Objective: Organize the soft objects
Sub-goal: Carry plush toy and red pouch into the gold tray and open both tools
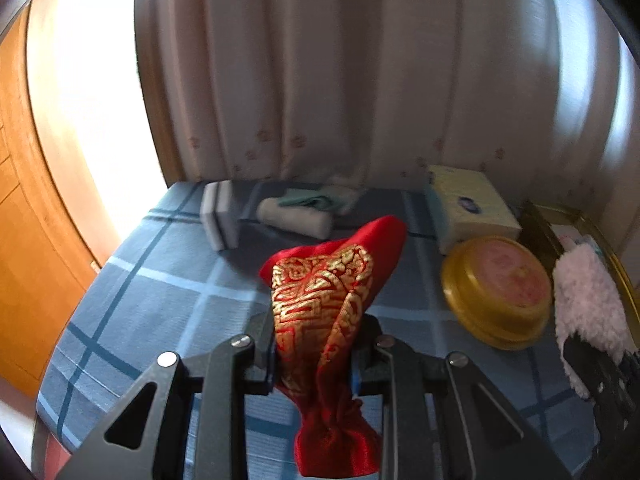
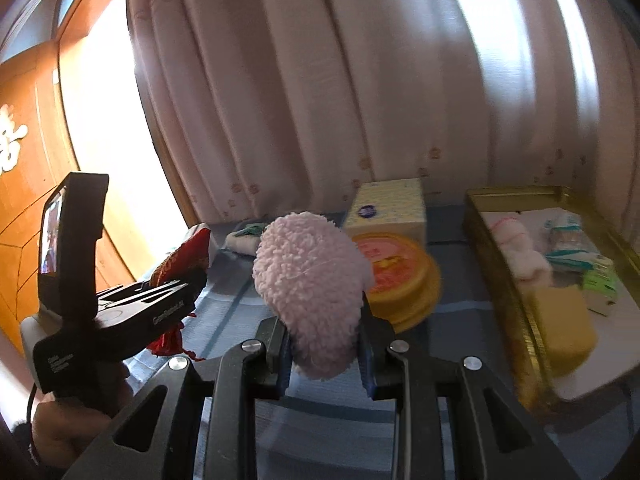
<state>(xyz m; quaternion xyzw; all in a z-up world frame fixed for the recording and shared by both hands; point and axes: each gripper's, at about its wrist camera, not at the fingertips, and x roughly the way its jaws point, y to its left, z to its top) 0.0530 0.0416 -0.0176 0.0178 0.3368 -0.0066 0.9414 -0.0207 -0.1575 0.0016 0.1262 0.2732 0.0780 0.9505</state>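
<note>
The left gripper (image 1: 314, 364) clamps a red pouch (image 1: 324, 300) between its fingers, raised over the blue cloth (image 1: 140, 280). The right gripper (image 2: 324, 356) pinches a pink fluffy item (image 2: 312, 276), left of the gold tray (image 2: 504, 240)

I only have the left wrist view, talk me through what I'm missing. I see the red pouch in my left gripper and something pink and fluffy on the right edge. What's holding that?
Observer: The right gripper is shut on that pink fluffy item, held up off the cloth.
Operator: The gold tray behind it is mostly cut off for me. Anything in it?
Observer: Yes. The gold tray already holds a yellow sponge, a white rolled cloth and a few small packets.
Operator: Does the red pouch hang clear of the table?
Observer: From the right wrist view, the red pouch sits in the left gripper, its tassel end dangling above the blue checked cloth.
</note>
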